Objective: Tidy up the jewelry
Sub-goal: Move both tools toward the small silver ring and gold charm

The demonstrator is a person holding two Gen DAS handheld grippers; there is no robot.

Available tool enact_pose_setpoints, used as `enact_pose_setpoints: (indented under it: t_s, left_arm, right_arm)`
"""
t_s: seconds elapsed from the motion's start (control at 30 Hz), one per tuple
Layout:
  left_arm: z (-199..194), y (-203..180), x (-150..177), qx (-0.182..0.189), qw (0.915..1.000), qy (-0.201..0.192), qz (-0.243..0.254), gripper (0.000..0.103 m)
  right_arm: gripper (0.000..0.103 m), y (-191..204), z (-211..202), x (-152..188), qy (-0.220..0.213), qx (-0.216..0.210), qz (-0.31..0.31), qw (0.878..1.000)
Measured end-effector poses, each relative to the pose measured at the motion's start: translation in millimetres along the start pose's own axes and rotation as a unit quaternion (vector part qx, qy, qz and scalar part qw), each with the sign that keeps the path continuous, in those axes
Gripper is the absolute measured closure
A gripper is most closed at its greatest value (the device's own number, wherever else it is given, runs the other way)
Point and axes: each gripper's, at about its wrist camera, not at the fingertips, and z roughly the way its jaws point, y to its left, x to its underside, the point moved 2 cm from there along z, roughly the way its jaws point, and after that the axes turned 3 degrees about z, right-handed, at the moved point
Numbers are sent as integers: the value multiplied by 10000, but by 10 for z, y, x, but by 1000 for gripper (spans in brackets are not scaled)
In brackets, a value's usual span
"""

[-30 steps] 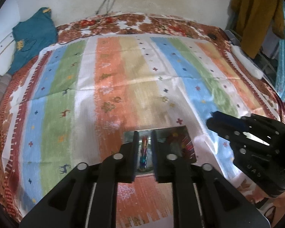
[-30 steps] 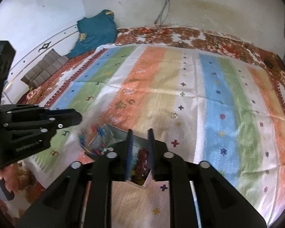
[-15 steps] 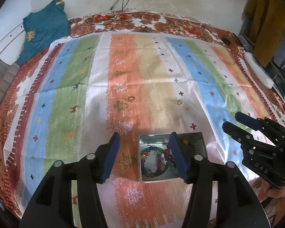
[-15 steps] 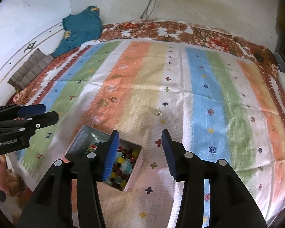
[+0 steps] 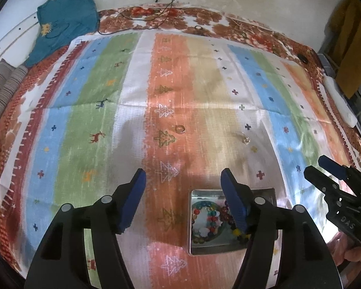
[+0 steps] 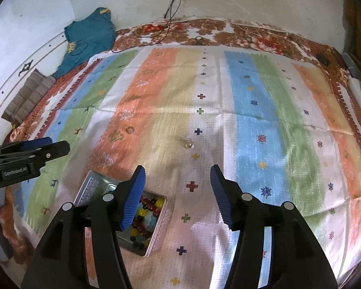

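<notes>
While both tongs open (empty), one tin [image 5: 231,249], two rings [image 5: 179,128].

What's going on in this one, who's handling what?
A person holds a gripper in each hand over a striped cloth. Both the left gripper and the right gripper are opening with nothing between their fingers. An open metal tin of bead bracelets sits on the cloth. Two small rings lie loose farther out.

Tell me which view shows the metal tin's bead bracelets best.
The left wrist view: it looks almost straight down into the tin, showing a whole multicoloured bracelet. The right wrist view sees the tin obliquely, its beads partly hidden behind a gripper finger.
</notes>
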Motion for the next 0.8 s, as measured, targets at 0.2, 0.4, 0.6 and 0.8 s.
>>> enact_pose_setpoints:
  t_s: [0.2, 0.4, 0.6, 0.8]
  left_arm:
    - [152, 36, -105, -14, 10000, 85, -14, 39]
    - [301, 65, -241, -10, 9999, 143, -42, 39]
    - [488, 62, -316, -22, 9996, 277, -50, 39]
    - [651, 83, -389, -107, 9992, 384, -27, 39]
  right_arm:
    - [47, 41, 169, -38, 179, -17, -57, 9998]
    - [47, 90, 269, -67, 209, 34, -214, 9995]
    - [47, 70, 420, -132, 324, 73, -255, 9991]
    - [47, 40, 613, -177, 477, 151, -291, 9983]
